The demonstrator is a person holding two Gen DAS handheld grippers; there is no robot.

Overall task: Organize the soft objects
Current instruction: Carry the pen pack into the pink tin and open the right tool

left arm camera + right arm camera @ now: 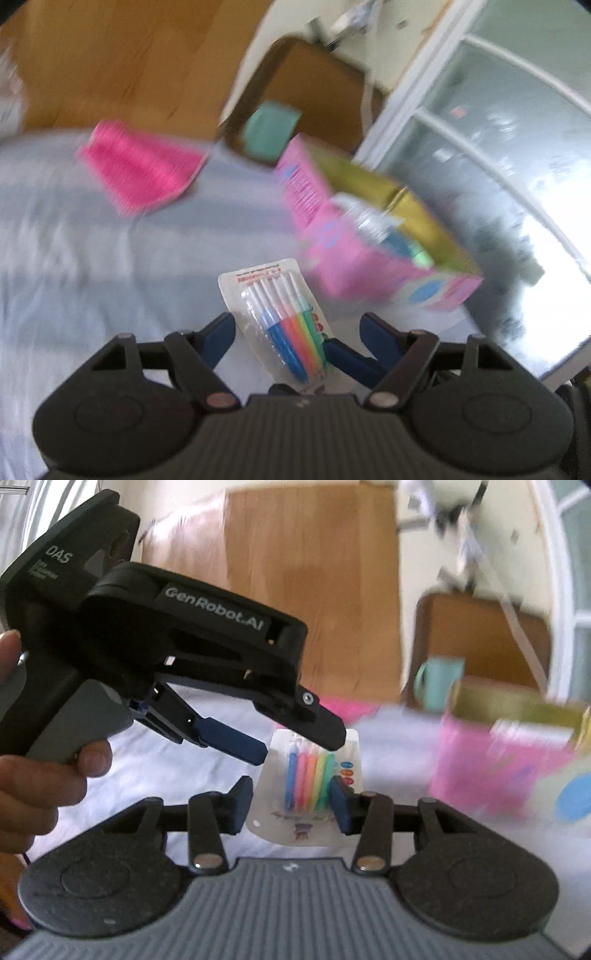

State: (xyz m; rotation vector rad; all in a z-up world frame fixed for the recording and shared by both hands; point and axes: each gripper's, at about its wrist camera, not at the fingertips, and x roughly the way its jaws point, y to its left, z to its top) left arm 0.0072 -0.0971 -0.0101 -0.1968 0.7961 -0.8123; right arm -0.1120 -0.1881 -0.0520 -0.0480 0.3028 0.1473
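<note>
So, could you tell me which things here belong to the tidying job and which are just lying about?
Job, likely: pink cloth, pink box, pen pack.
Lying about: teal mug, wooden stand under it, bedsheet.

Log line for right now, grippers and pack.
left gripper: open, over pen pack | right gripper: shut on pen pack | pink box: nearby
</note>
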